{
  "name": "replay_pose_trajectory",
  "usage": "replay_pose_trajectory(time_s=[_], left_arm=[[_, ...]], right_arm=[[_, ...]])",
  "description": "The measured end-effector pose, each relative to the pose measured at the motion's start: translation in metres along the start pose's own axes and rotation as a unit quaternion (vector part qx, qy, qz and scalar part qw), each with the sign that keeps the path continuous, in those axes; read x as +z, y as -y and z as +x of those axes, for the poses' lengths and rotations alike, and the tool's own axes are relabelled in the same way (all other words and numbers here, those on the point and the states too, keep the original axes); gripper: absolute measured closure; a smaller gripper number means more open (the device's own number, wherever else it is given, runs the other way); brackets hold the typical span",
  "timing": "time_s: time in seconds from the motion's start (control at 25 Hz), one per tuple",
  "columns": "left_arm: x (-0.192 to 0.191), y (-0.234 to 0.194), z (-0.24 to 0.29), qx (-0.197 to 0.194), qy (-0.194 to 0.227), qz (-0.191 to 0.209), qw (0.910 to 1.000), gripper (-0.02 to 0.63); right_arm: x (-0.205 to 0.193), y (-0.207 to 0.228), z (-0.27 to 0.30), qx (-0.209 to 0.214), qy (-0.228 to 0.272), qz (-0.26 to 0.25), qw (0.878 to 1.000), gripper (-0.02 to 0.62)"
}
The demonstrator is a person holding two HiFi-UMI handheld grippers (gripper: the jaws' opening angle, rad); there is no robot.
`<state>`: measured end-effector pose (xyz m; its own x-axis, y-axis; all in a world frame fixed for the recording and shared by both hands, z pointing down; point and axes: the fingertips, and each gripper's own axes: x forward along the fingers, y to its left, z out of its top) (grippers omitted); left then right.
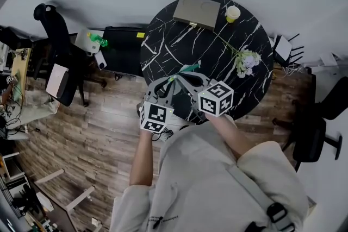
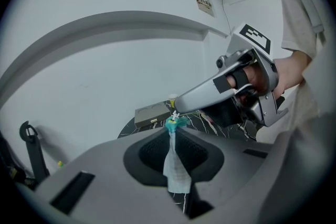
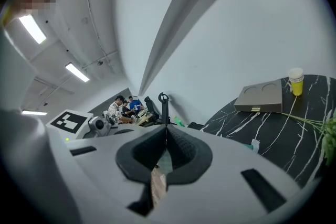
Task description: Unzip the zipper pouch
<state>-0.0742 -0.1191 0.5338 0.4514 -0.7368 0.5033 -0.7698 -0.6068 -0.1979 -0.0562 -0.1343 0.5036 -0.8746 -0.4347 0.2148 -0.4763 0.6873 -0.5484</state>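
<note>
Above the table edge, the left tongs pinch the pouch, green end pointing away. There the right tongs squeeze together.

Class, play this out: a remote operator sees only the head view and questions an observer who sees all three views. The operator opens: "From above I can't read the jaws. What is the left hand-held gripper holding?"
Observer: The left hand-held gripper is clamped on a pale pouch, which runs back between its jaws.
Operator: Where is the zipper end?
Observer: The pouch's teal end sticks out just past the jaw tips, with a small zipper pull on it.
Operator: And the right one?
Observer: The right hand-held gripper meets that pull with its tip. Its own view shows the jaws together, but I cannot tell whether they pinch the pull.
</note>
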Motion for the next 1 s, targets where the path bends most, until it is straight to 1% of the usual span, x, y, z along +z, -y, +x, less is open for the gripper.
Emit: replay_pose_trajectory(time_s=[0.24,0.64,0.84,1.0], left_arm=[[-0.001,-0.002,0.001,0.0,0.0,-0.002,1.0,0.558],[-0.001,0.003,0.003,0.0,-0.002,0.003,1.0,0.558],[0.001,0.003,0.005,-0.001,0.002,-0.008,1.0,0.558],[0.0,0.004,0.004,-0.003,0.002,-0.007,1.0,0.558]], right_arm=[[0.001,0.002,0.002,-0.009,-0.003,-0.015,1.0,0.584],[-0.002,0.009,-0.002,-0.051,-0.013,-0.077,0.996,0.584],[0.0,0.012,-0.001,-0.077,-0.023,-0.129,0.988,0.584],[-0.001,0.014,-0.002,-0.096,-0.031,-0.171,0.98,0.584]])
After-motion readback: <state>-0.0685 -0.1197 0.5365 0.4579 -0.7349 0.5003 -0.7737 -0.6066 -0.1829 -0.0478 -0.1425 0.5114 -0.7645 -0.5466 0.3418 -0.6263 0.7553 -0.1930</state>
